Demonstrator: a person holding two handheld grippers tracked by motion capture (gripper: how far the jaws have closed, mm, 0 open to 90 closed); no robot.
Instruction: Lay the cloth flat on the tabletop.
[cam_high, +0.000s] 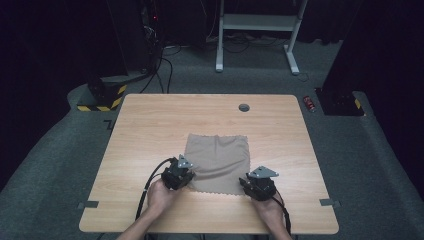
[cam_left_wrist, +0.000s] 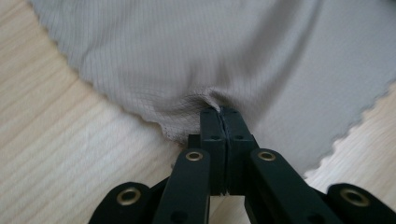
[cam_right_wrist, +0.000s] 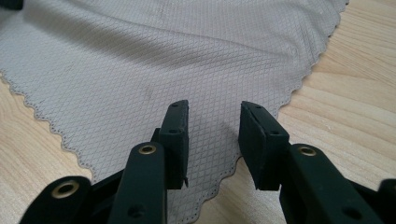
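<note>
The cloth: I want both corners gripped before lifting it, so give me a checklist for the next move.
1. Left tongs shut on the cloth: ok, fabric puckers at the tips.
2. Right tongs shut on cloth: not ok, jaws open above the corner.
3. Right tongs over the corner: ok.
4. Cloth flat on the table: ok, save the pinch.
5. Grip firm enough to lift: cannot tell.
</note>
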